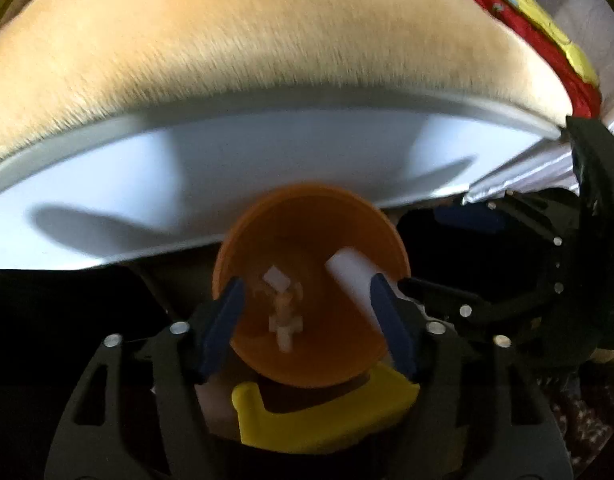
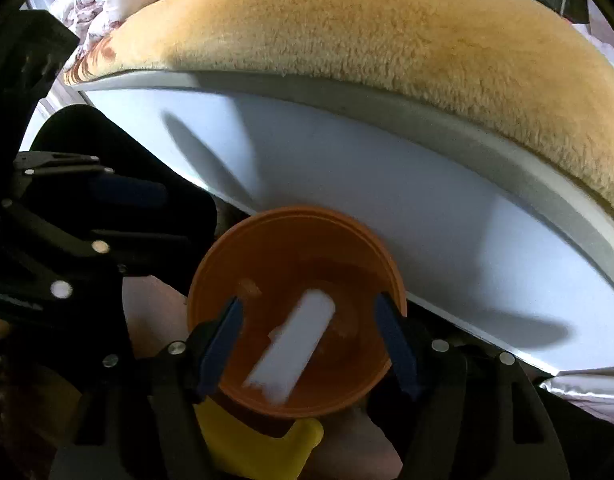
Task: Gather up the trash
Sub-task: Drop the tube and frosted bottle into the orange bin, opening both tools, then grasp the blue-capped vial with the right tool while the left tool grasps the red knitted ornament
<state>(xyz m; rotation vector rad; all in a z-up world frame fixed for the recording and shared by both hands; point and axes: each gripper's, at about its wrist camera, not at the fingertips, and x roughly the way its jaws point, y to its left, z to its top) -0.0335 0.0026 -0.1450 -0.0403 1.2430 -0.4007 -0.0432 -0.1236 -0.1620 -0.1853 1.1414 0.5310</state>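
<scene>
An orange round bin (image 1: 307, 292) sits below the white table's front edge (image 1: 211, 184); it also shows in the right wrist view (image 2: 295, 312). Inside it lie small white scraps (image 1: 281, 312) and a white paper roll (image 1: 355, 280), which appears blurred in the right wrist view (image 2: 291, 344). My left gripper (image 1: 307, 324) hovers over the bin, jaws spread and holding nothing. My right gripper (image 2: 311, 340) is also over the bin, jaws spread and holding nothing, with the roll below it. Each gripper shows at the edge of the other's view.
A tan fuzzy blanket (image 1: 227, 40) covers the far part of the white table (image 2: 387, 200). A red and yellow cloth (image 1: 547, 32) lies at the far right, floral bedding (image 2: 107, 8) at the far left. The floor below is dark.
</scene>
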